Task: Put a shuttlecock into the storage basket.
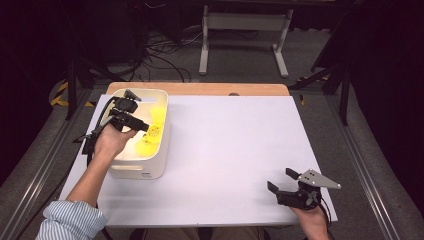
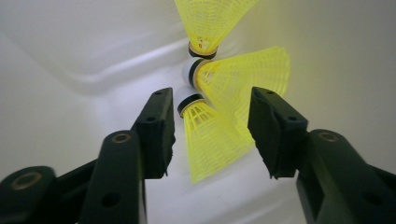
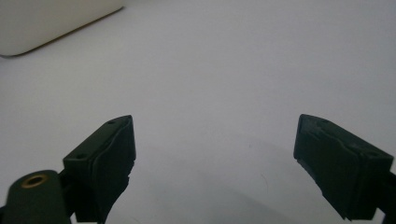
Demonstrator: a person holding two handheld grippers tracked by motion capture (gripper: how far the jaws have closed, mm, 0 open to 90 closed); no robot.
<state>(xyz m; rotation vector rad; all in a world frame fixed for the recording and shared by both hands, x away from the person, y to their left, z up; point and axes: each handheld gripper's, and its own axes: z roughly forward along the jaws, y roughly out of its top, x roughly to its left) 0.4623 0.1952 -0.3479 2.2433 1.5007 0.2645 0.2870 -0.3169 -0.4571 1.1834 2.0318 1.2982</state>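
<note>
High view: my left gripper [image 1: 142, 126] dips into the white bin [image 1: 159, 165] near the table's left edge, among yellow shuttlecocks [image 1: 149, 142]. Left gripper view: jaws released, a shuttlecock [image 2: 210, 140] lying loose between them. Right gripper view: my right gripper [image 3: 215, 158] gapes wide over bare table [image 3: 224, 70], near its front right corner.

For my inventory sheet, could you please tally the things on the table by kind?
Yellow shuttlecocks, in the bin: 3
White bin: 1
Total: 4
</note>
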